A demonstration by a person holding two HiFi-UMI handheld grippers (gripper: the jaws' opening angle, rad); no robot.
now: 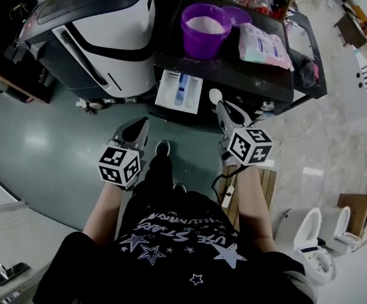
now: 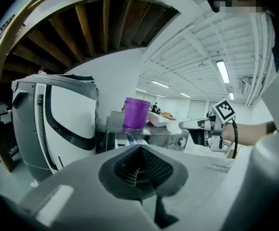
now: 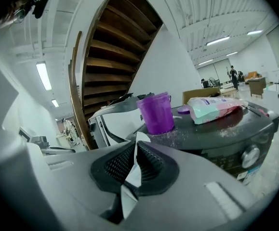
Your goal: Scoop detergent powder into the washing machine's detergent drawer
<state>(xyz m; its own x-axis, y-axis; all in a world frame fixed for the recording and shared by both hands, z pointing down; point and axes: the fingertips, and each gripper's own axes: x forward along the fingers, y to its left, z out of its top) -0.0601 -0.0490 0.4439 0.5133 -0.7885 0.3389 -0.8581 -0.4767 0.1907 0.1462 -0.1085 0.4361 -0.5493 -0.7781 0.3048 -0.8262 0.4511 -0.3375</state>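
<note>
On top of the washing machine [image 1: 234, 75] stands a purple bucket [image 1: 205, 29], open and upright, with white detergent powder [image 1: 206, 24] inside. A purple lid [image 1: 237, 16] lies on the machine's top just behind the bucket, and a pale detergent bag [image 1: 264, 46] lies flat on the top beside both, toward the person's right. Loose white grains speckle the dark top near the bag, as the right gripper view shows.

Low on the washing machine's front, under the bucket, the detergent drawer [image 1: 179, 92] is pulled out. Its white compartments face up, and something blue shows in the middle one.

The right gripper [image 1: 224, 109] is held in front of the washing machine, just to the right of the drawer. Its jaws are clamped on the thin handle of a white scoop [image 1: 215, 95], and in the right gripper view the handle runs up between the ribbed pads. The scoop's round bowl sticks out past the jaw tips, beside the drawer's right edge and not over it. I cannot tell whether any powder is in the bowl.

The left gripper [image 1: 139, 128] is held further back from the washing machine, below the drawer's left side in the head view. Its jaws are pressed together with nothing between them.

Left of the washing machine, close beside it, stands a white and black appliance [image 1: 101, 30].
</note>
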